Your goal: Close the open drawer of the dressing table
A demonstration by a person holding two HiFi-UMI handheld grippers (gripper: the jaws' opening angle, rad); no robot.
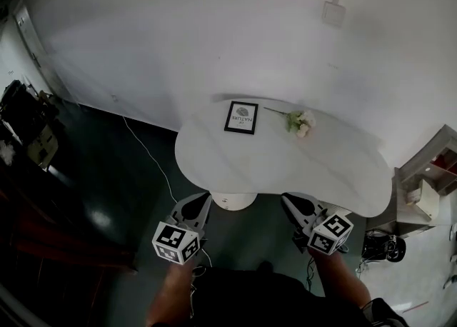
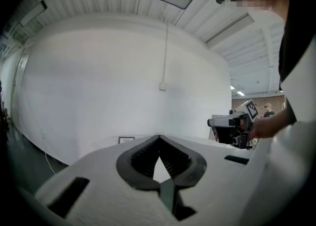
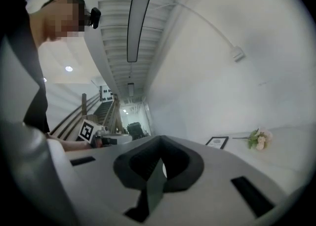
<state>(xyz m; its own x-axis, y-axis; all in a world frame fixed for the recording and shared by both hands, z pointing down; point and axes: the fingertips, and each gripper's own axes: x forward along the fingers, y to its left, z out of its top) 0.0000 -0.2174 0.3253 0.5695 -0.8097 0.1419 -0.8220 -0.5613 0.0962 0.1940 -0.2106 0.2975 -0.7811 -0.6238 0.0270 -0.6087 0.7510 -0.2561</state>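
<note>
The white oval dressing table [image 1: 285, 168] stands against the white wall in the head view. No drawer shows in any view. My left gripper [image 1: 204, 198] hovers just in front of the table's near edge, on the left, with its jaws closed tip to tip and nothing between them. My right gripper [image 1: 286, 199] hangs at the same edge further right, also shut and empty. In the left gripper view my left gripper [image 2: 159, 136] points over the tabletop toward the wall. The right gripper view shows my right gripper [image 3: 160, 139] aimed the same way.
A black picture frame [image 1: 241, 117] and a small flower sprig [image 1: 300, 122] lie on the tabletop. A white cable [image 1: 150, 154] runs across the dark floor to the table's round foot [image 1: 235, 203]. A white shelf unit [image 1: 428, 175] and black gear [image 1: 383, 247] stand at the right; dark clutter [image 1: 25, 126] at the left.
</note>
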